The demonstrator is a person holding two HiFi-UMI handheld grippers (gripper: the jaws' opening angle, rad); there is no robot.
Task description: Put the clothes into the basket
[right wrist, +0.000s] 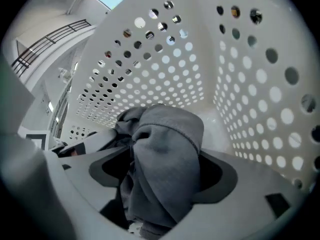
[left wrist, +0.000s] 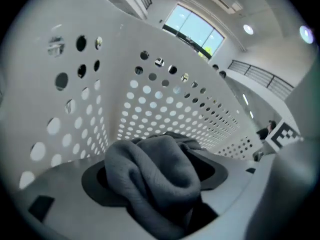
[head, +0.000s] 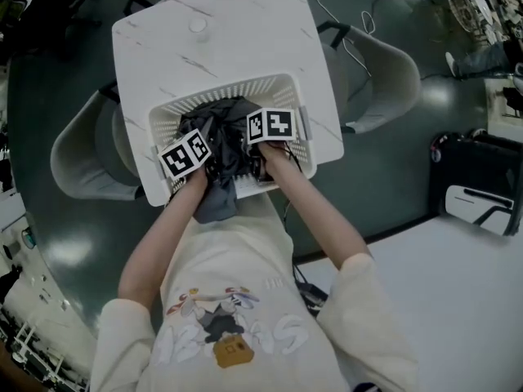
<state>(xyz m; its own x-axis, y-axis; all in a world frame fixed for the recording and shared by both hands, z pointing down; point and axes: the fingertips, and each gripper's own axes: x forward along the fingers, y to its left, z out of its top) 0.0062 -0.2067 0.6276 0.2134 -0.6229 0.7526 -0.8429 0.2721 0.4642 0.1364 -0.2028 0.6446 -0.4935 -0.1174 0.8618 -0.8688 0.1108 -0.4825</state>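
A white perforated basket (head: 219, 91) sits at the near edge of the table, with dark grey clothes (head: 219, 127) piled in it. One grey fold (head: 216, 204) hangs over the near rim toward me. Both grippers reach down into the basket. My left gripper (head: 200, 141) (left wrist: 155, 181) has a bunched grey garment (left wrist: 157, 164) lying between its jaws, which stand apart from it, open. My right gripper (head: 257, 133) (right wrist: 160, 176) is open wide too, a grey hemmed fold (right wrist: 167, 144) draped between its jaws. The basket's dotted walls (left wrist: 150, 104) (right wrist: 250, 104) rise close around both.
The basket rests on a white marble-look table (head: 245, 31). Grey chairs stand at the table's left (head: 82, 153) and right (head: 384, 80). A black case (head: 478, 188) sits on the floor at the right, beside a pale surface (head: 458, 292).
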